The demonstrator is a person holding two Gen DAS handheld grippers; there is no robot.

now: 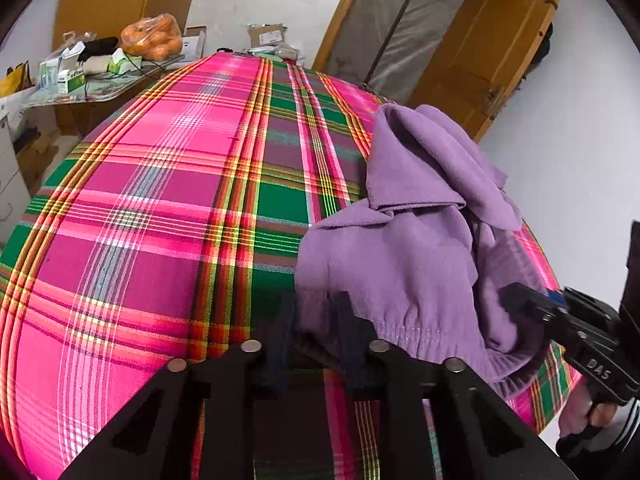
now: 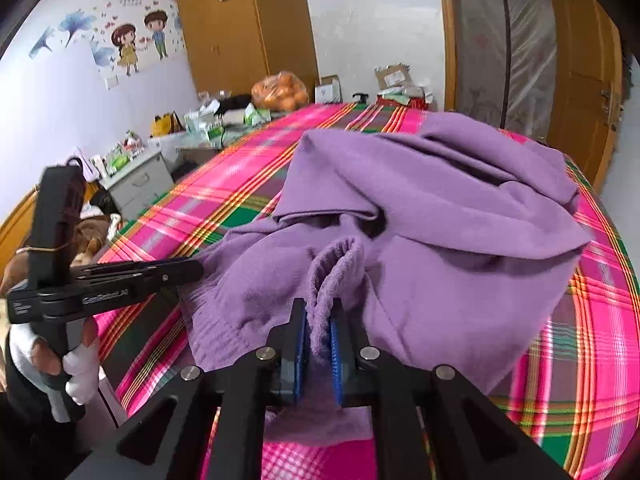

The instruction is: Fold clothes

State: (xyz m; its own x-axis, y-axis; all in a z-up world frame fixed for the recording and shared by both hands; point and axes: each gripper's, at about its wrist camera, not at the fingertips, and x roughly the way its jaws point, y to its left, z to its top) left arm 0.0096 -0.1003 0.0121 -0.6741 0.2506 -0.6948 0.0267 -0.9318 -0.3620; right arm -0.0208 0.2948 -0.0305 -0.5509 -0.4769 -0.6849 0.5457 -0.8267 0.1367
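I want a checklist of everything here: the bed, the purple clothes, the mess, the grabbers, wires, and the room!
Surface: pink and green plaid sheet, mostly bare.
Job's things: purple garment, crumpled, unfolded, near the front edge.
Clutter: bag of oranges, boxes and packets on a side table.
Grippers: left gripper pinching the garment's edge; right gripper shut on a fold of its hem.
Cables: nothing seen for sure.
Surroundings: wooden wardrobe, cartoon wall stickers, wooden door.
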